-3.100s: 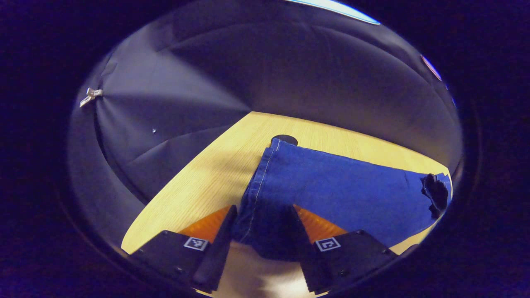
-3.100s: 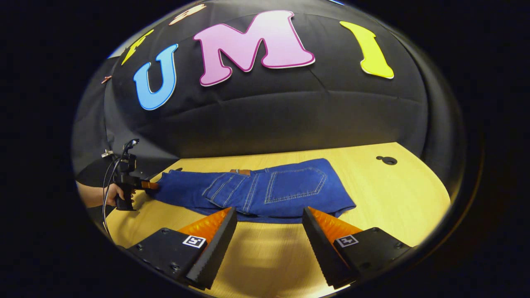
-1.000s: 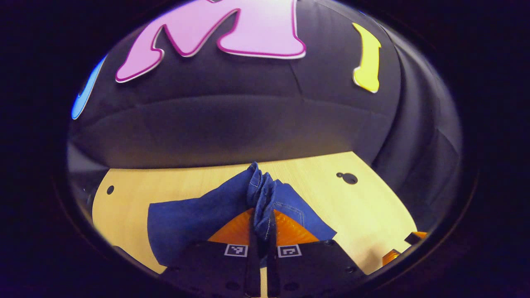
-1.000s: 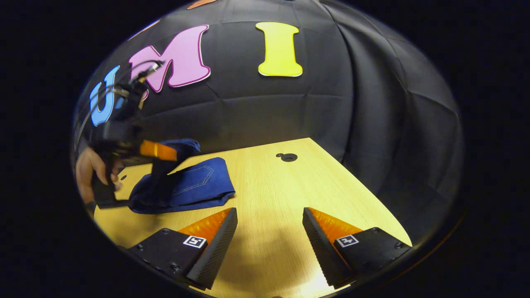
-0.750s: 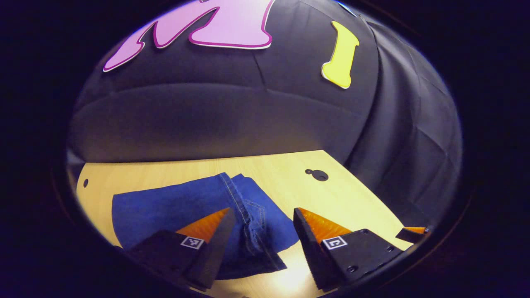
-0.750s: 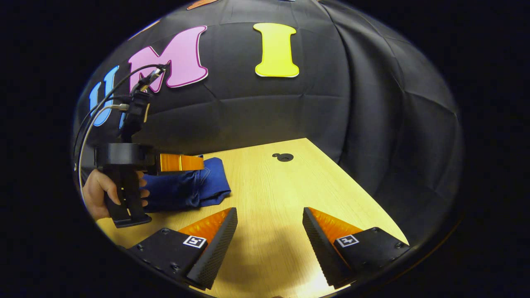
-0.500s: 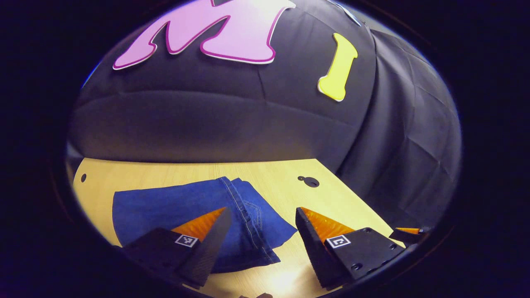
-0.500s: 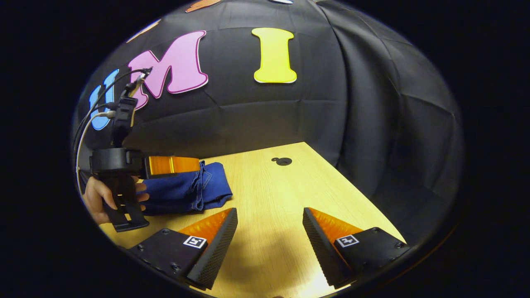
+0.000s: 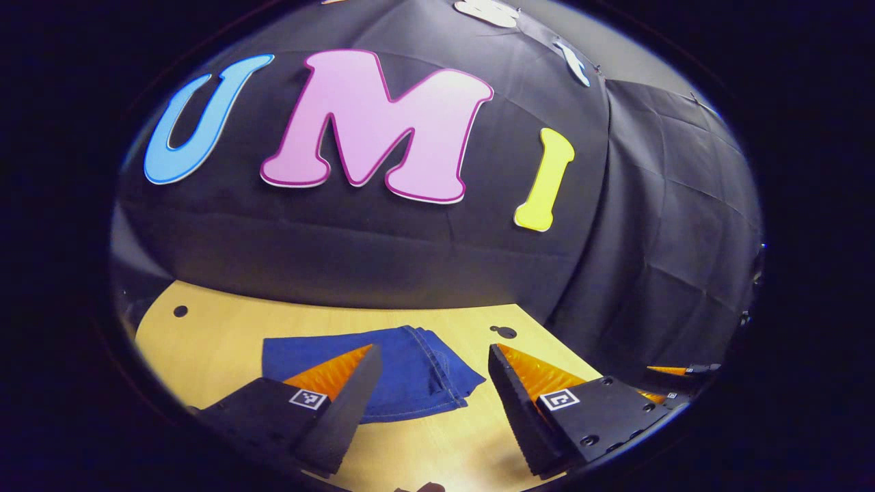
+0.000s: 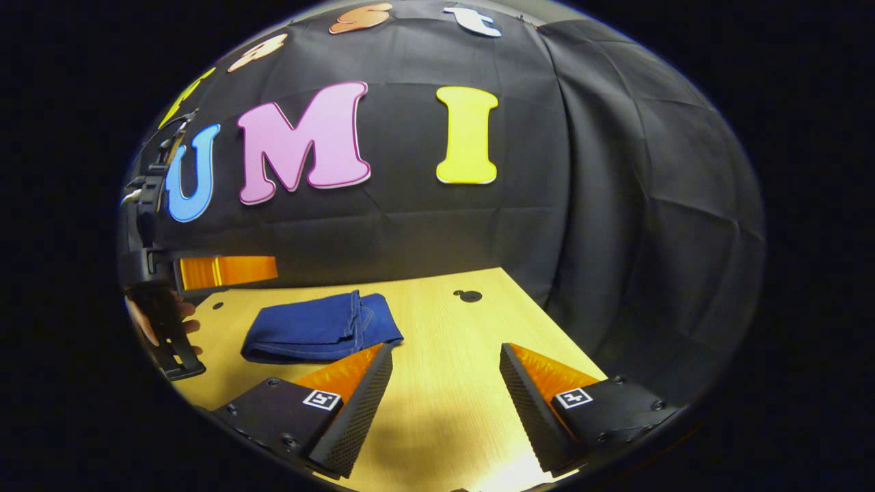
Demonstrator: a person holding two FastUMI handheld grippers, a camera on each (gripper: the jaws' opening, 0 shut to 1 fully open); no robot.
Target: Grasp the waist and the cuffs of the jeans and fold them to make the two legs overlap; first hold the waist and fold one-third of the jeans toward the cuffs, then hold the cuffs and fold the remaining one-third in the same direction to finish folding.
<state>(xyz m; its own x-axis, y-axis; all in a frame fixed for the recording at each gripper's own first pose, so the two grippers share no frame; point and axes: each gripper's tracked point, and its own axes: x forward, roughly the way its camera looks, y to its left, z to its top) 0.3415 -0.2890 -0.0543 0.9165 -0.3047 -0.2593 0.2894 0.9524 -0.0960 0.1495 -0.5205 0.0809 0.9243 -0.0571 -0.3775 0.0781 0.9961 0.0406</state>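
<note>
Both folds look finished, as far as I can judge: the blue denim jeans (image 10: 321, 333) lie as a compact, layered rectangle flat on the pale wooden table (image 10: 444, 383), with stitched edges stacked at the end nearer the cable hole. The left gripper (image 9: 427, 383) hovers above and just short of the bundle with its jaws spread wide and nothing between them, and the right gripper (image 10: 444, 389) hangs over bare tabletop beside the jeans, likewise released and empty. Nothing seems left but perhaps to smooth the slightly uneven top layer, which I cannot confirm needs doing.
</note>
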